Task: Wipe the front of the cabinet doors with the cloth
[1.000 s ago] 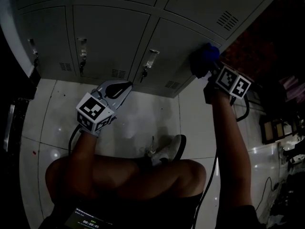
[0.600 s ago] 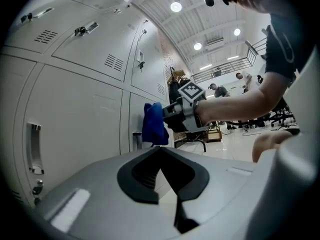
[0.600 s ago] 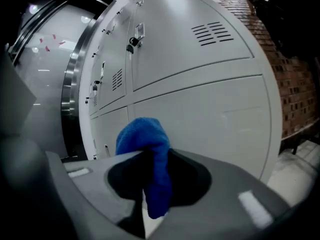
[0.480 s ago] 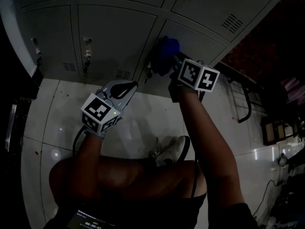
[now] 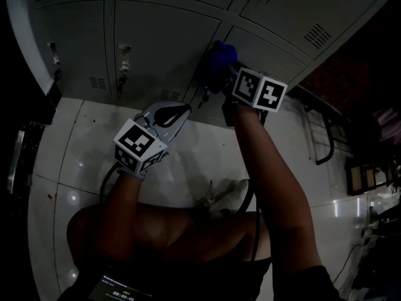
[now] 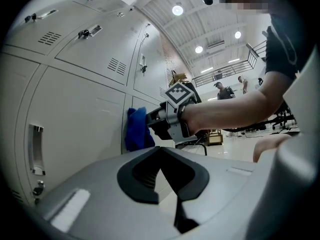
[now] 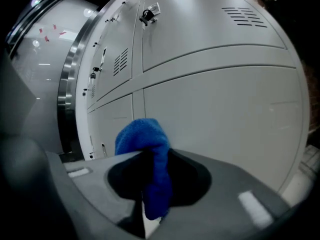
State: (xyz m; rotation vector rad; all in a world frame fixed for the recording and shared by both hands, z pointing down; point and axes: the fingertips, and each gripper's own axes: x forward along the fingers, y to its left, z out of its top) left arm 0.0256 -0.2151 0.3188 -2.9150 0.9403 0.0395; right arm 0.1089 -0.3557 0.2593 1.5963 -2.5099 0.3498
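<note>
A blue cloth is pressed against the grey locker doors, near the seam between two lower doors. My right gripper is shut on it. In the right gripper view the cloth bunches up out of the jaws, right at the door face. My left gripper hangs lower, above the floor and apart from the doors, jaws shut with nothing in them. From the left gripper view, its own jaws are at the bottom, with the cloth and the right gripper against the door.
Small lock handles and vent slots stick out of the doors. Below are white floor tiles, the person's knees and a shoe. A dark metal frame stands to the right. People stand far off.
My right gripper has swept the cloth leftwards along the lower doors, from the right-hand door's edge to the seam. The left gripper has barely shifted.
</note>
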